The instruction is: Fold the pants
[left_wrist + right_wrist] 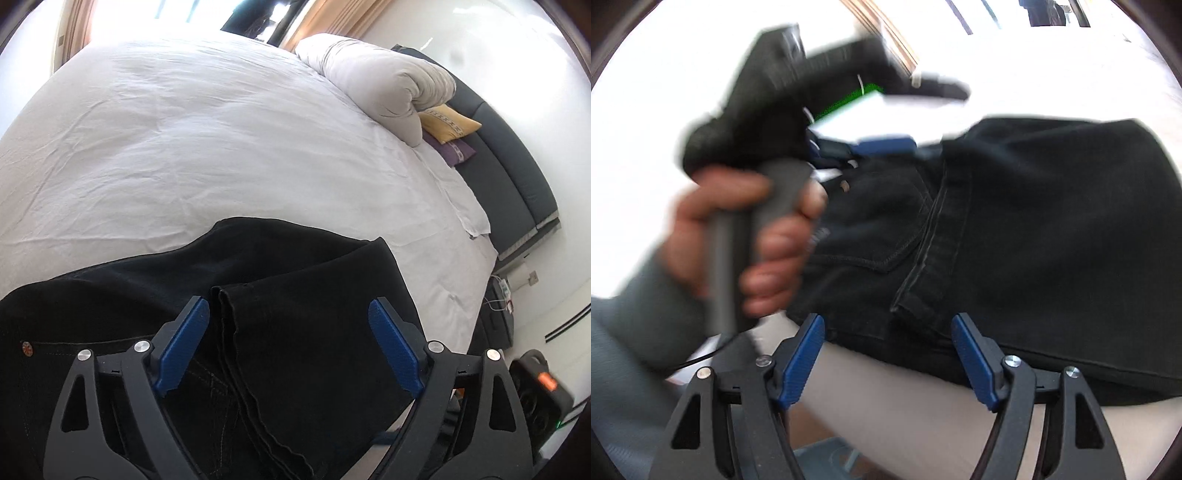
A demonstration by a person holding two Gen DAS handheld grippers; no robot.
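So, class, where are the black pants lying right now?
The pants lie folded on the white bed near its front edge, bottom centre in the left wrist view, just ahead of both open grippers.

Black pants [303, 325]; white sheet [192, 147]; blue pads [184, 343]; yellow patterned cushion [448, 123]; purple cushion [452, 149]; grey sleeve [631, 325].

Home bedroom: big bed [184, 129] w/ white sheet; rolled duvet [380, 81]; pillows [448, 125]; padded headboard [517, 177]

Black right gripper [888, 354], blue ribbed pads [799, 363], silver screws, grey-green sleeve [639, 325]
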